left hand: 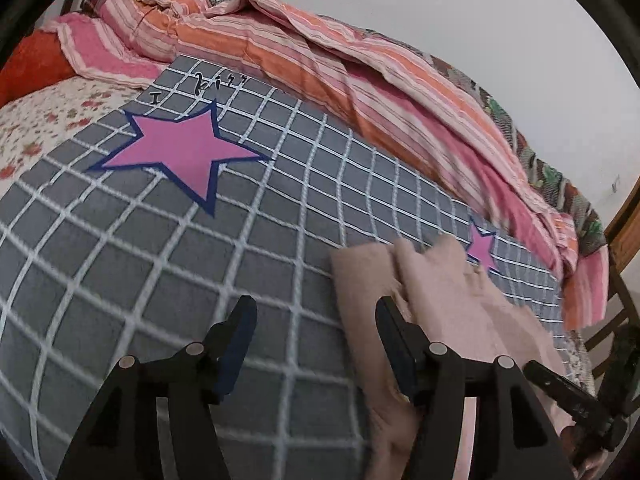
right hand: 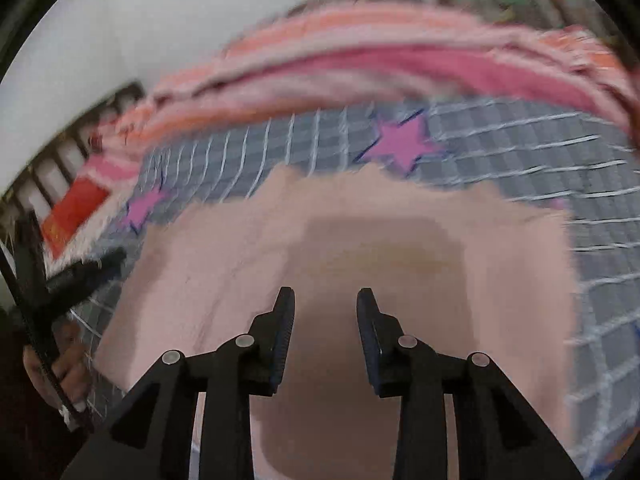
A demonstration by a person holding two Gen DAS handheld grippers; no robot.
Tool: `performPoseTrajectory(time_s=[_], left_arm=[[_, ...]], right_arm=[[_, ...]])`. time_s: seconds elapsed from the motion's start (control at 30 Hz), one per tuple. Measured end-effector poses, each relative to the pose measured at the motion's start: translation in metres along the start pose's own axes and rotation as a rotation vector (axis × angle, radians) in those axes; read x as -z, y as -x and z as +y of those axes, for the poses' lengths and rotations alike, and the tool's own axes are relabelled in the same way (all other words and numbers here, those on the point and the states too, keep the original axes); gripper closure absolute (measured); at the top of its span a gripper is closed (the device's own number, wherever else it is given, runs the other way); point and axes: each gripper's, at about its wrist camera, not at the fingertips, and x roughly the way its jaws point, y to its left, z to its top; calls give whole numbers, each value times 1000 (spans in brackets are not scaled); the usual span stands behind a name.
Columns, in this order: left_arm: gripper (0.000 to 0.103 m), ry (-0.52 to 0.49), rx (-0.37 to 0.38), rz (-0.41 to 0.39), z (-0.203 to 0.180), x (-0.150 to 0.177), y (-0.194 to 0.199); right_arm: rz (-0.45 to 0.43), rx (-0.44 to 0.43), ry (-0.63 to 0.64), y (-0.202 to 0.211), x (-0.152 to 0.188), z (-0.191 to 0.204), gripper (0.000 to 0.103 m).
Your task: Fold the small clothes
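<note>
A pale pink small garment (left hand: 448,304) lies on the grey checked bedcover (left hand: 160,264) with pink stars. My left gripper (left hand: 316,304) is open over the bedcover, its right finger at the garment's left edge and nothing between the pads. In the right wrist view the garment (right hand: 360,220) fills the middle, blurred, with a darker patch at its centre. My right gripper (right hand: 325,294) hovers over it with jaws apart, and no cloth is visibly pinched. The left gripper (right hand: 80,272) and the hand holding it (right hand: 68,364) show at the left edge.
A rumpled pink and orange striped quilt (left hand: 320,64) runs along the far side of the bed by the white wall. A red pillow (left hand: 36,64) and floral sheet (left hand: 48,120) lie at the left. Wooden bed frame (left hand: 624,224) stands at the right.
</note>
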Motion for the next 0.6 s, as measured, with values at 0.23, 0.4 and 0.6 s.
performPoseTrajectory(time_s=[0.23, 0.4, 0.6], left_arm=[[43, -16, 13, -22, 9, 2, -19], [42, -41, 14, -39, 8, 6, -18], [42, -37, 27, -43, 9, 6, -18]], right_arm=[[102, 99, -9, -54, -37, 11, 70], [172, 131, -25, -87, -60, 8, 71], [160, 171, -26, -108, -76, 9, 71]])
